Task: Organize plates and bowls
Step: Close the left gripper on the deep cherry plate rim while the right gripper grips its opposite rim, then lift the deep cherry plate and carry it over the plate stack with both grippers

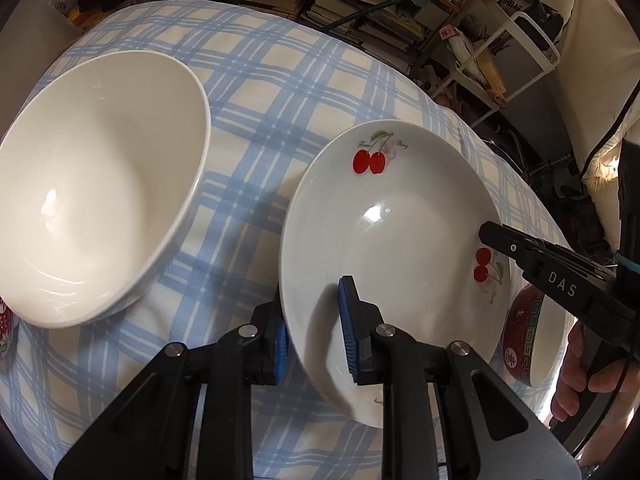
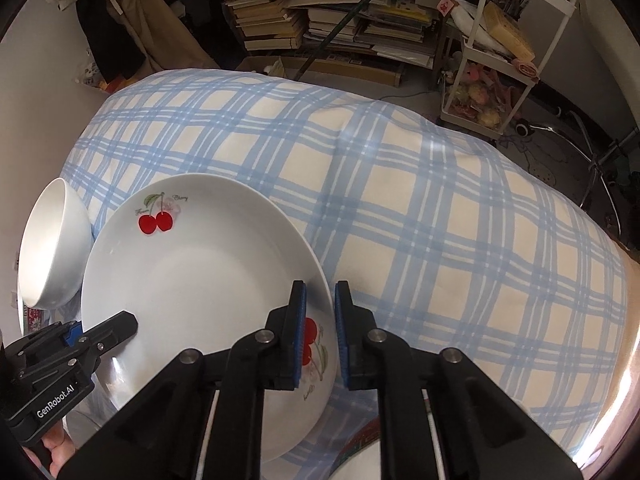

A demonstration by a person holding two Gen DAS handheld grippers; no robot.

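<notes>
Cherry-printed plate (image 1: pixel 384 240) lies lower right of centre in the left wrist view, on the blue-checked tablecloth (image 1: pixel 260 92). Left gripper (image 1: pixel 312 320) and right gripper (image 2: pixel 320 320) each clamp its rim on opposite sides. White bowl (image 1: pixel 92 184) sits left.

The left claw (image 1: pixel 312 326) is clamped on the near rim of the cherry plate (image 1: pixel 384 240), one blue pad inside the plate and the other under the rim outside. Beyond the claw and to its left sits a white bowl (image 1: pixel 96 188) on the blue-checked cloth (image 1: pixel 272 88) covering the worktop. To its right, the right claw (image 1: pixel 490 236) reaches over the plate's far rim, a hand (image 1: pixel 580 376) on its grip. A red bowl (image 1: pixel 524 340) shows under the plate's right edge.
</notes>
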